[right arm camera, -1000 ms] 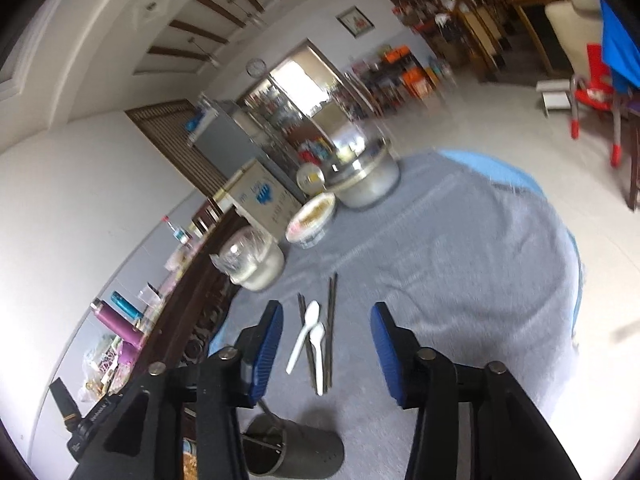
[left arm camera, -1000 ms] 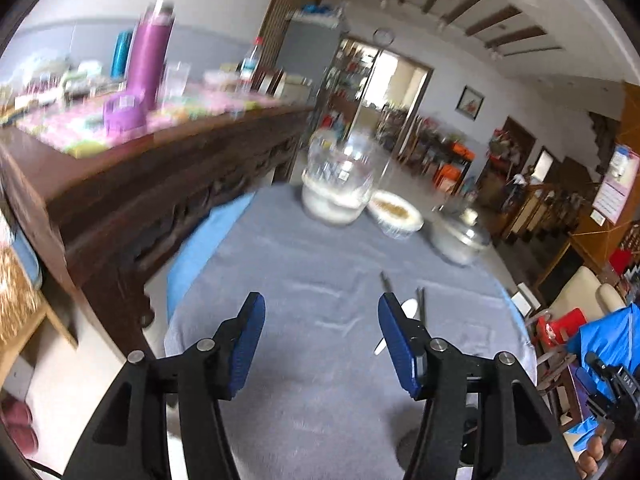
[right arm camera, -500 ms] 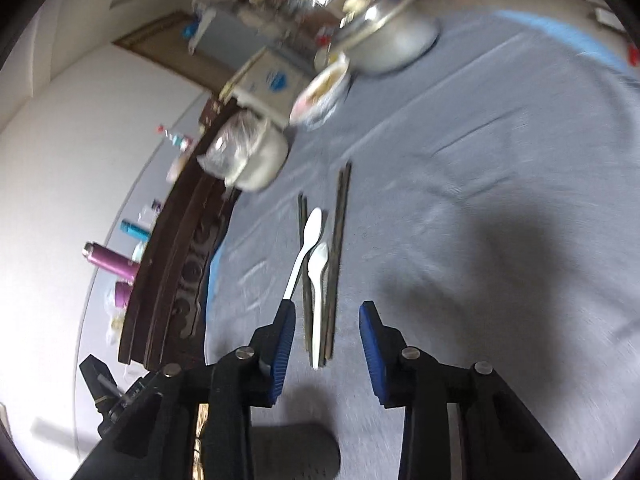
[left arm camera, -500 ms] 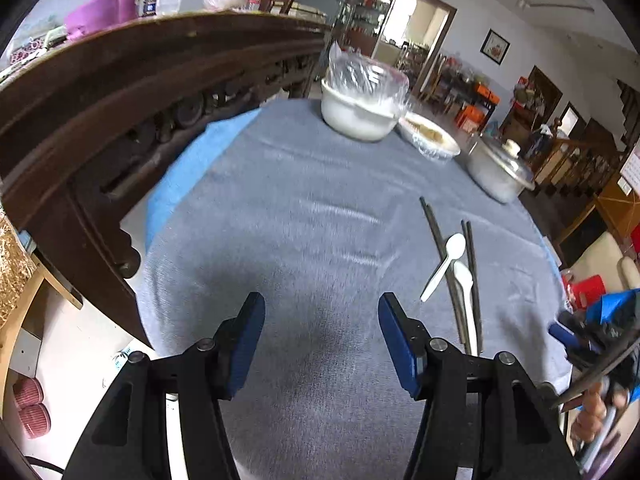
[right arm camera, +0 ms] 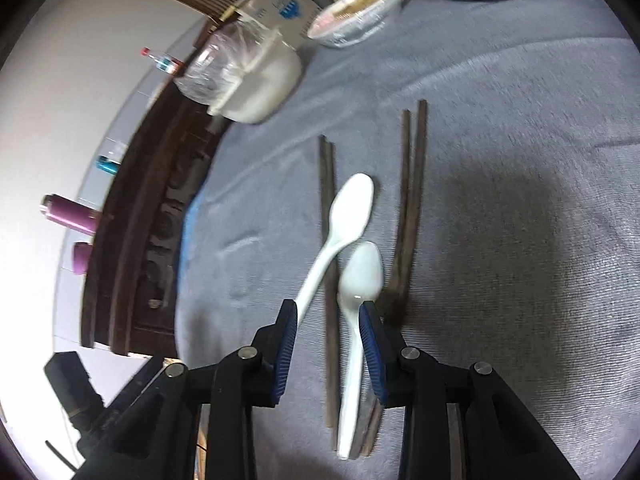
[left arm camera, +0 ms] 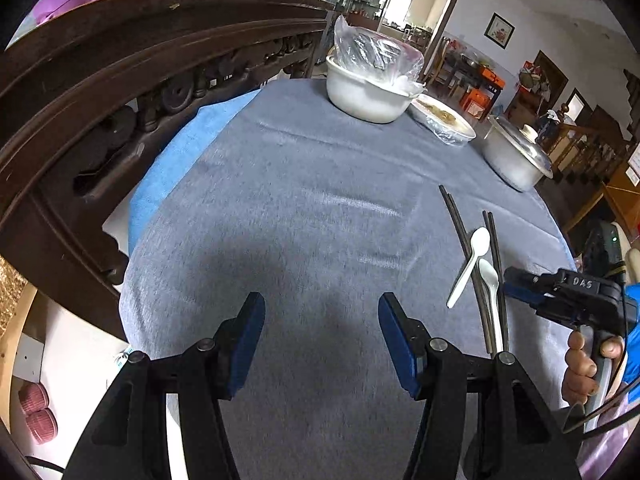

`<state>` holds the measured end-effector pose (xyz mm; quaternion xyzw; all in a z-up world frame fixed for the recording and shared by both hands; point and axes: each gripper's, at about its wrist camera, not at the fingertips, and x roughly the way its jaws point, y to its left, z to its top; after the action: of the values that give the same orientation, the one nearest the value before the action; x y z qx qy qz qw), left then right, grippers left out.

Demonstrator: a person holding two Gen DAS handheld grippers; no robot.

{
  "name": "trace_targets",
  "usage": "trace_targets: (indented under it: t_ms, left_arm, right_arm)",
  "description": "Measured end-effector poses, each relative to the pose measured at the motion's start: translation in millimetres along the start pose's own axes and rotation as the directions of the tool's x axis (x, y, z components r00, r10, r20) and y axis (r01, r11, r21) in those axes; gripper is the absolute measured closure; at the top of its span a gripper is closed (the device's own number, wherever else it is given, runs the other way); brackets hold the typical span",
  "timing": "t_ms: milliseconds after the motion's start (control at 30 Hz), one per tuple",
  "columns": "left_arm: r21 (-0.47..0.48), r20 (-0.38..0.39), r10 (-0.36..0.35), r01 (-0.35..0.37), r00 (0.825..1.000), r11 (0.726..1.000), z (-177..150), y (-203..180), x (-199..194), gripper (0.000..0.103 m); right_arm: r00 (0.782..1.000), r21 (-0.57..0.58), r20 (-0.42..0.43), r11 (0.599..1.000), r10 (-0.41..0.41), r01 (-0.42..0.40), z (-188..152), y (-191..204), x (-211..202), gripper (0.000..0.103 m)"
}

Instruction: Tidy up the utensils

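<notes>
Two white plastic spoons (right arm camera: pixel 352 216) (right arm camera: pixel 356 304) and two pairs of dark chopsticks (right arm camera: pixel 412 184) (right arm camera: pixel 328 208) lie on the grey tablecloth. My right gripper (right arm camera: pixel 328 312) is open, low over the handle ends, its jaws either side of the nearer spoon and the left chopstick pair. In the left wrist view the utensils lie at the right: spoons (left arm camera: pixel 472 260), chopsticks (left arm camera: pixel 460 224), with the right gripper (left arm camera: pixel 560 296) just behind them. My left gripper (left arm camera: pixel 320 320) is open and empty over bare cloth.
A white bowl with a plastic bag (left arm camera: pixel 368 84), a wrapped dish (left arm camera: pixel 444 118) and a lidded metal pot (left arm camera: pixel 516 156) stand at the table's far side. A dark carved wooden cabinet (left arm camera: pixel 120 80) runs along the left edge. A purple flask (right arm camera: pixel 68 216) stands on it.
My right gripper has dropped towards the utensils and narrowed its jaws around the nearer spoon. My left gripper has tilted down and moved closer to the cloth.
</notes>
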<state>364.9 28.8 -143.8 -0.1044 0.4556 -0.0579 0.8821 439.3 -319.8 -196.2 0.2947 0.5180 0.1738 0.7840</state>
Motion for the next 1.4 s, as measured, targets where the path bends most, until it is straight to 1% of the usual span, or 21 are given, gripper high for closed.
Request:
trace_targets:
  t_ms: [67,267,333,467,500,567,600,633,733,800,867,900,967,1000,1067,1100,1133,1200,1267,1300,1400]
  left_arm:
    - [0.01,0.002,-0.001,0.001,1.0,1.0,3,-2,2,0.043]
    - [0.041,0.003,-0.017,0.017,1.0,0.999,14,-13,9,0.043]
    - [0.052,0.004,-0.018,0.017,1.0,0.999,16,-17,10,0.043]
    - [0.062,0.015,-0.017,0.016,1.0,0.998,20,-21,8,0.043]
    - [0.062,0.016,-0.017,0.016,1.0,0.998,21,-21,8,0.043]
    - [0.065,0.013,-0.019,0.019,1.0,0.998,22,-22,9,0.043]
    - [0.07,0.011,-0.02,0.019,1.0,0.997,23,-24,10,0.043]
    - [0.079,0.009,-0.02,0.019,1.0,0.997,24,-27,11,0.043]
    - [0.119,-0.001,-0.04,0.04,0.999,0.992,31,-41,17,0.043]
    - [0.161,0.003,-0.061,0.06,0.998,0.985,37,-54,21,0.043]
    - [0.199,0.007,-0.069,0.067,0.998,0.978,46,-67,26,0.043]
    - [0.209,0.003,-0.071,0.068,0.997,0.975,50,-71,29,0.043]
    - [0.213,-0.003,-0.069,0.068,0.998,0.975,58,-76,31,0.043]
    - [0.21,0.0,-0.071,0.069,0.998,0.975,60,-76,30,0.043]
    - [0.202,0.007,-0.074,0.071,0.997,0.977,62,-73,26,0.043]
    - [0.198,0.008,-0.072,0.069,0.997,0.978,62,-72,25,0.043]
    - [0.194,0.007,-0.068,0.065,0.998,0.979,62,-70,25,0.043]
    - [0.186,0.001,-0.059,0.058,0.998,0.981,60,-66,25,0.043]
    - [0.179,-0.005,-0.051,0.051,0.999,0.983,58,-61,26,0.043]
    - [0.174,-0.008,-0.05,0.05,0.999,0.983,57,-59,26,0.043]
    - [0.168,-0.02,-0.055,0.058,0.998,0.984,55,-57,27,0.043]
  right_arm:
    - [0.999,-0.006,0.001,0.999,-0.047,0.047,-1,-3,1,0.071]
    - [0.999,0.004,-0.002,0.999,-0.051,0.051,16,-3,11,0.071]
    - [0.996,-0.012,-0.033,0.997,-0.079,0.079,21,2,24,0.071]
    - [0.992,-0.069,-0.031,0.991,-0.12,0.117,25,13,31,0.072]
    - [0.992,-0.082,-0.029,0.989,-0.126,0.123,25,14,31,0.078]
    - [0.993,-0.103,-0.019,0.988,-0.119,0.117,24,15,30,0.082]
    - [0.995,-0.109,-0.001,0.989,-0.099,0.099,24,15,26,0.094]
    - [0.996,-0.109,0.014,0.99,-0.083,0.084,24,14,21,0.102]
    - [0.997,-0.086,0.05,0.995,-0.053,0.057,21,9,7,0.102]
    - [0.998,-0.073,0.052,0.997,-0.036,0.04,19,4,2,0.102]
    - [0.999,-0.057,0.041,0.998,-0.029,0.031,20,0,2,0.098]
    - [0.999,-0.049,0.034,0.999,-0.018,0.02,20,-2,1,0.098]
    - [0.999,-0.036,0.019,0.999,0.028,-0.027,19,-4,-1,0.098]
    - [0.999,-0.048,0.016,0.998,0.039,-0.038,19,-1,-1,0.095]
    - [1.0,-0.076,0.001,0.997,0.017,-0.017,19,7,3,0.076]
    - [1.0,-0.075,-0.011,0.997,-0.002,0.001,20,10,6,0.057]
    - [1.0,-0.074,-0.018,0.997,-0.015,0.014,21,12,9,0.049]
    - [0.999,-0.106,-0.013,0.993,-0.052,0.051,23,17,14,0.049]
    - [0.995,-0.132,-0.042,0.987,-0.095,0.089,23,20,23,0.056]
    - [0.993,-0.145,-0.056,0.985,-0.106,0.097,23,21,29,0.063]
    - [0.988,-0.199,-0.025,0.97,-0.151,0.143,24,29,34,0.064]
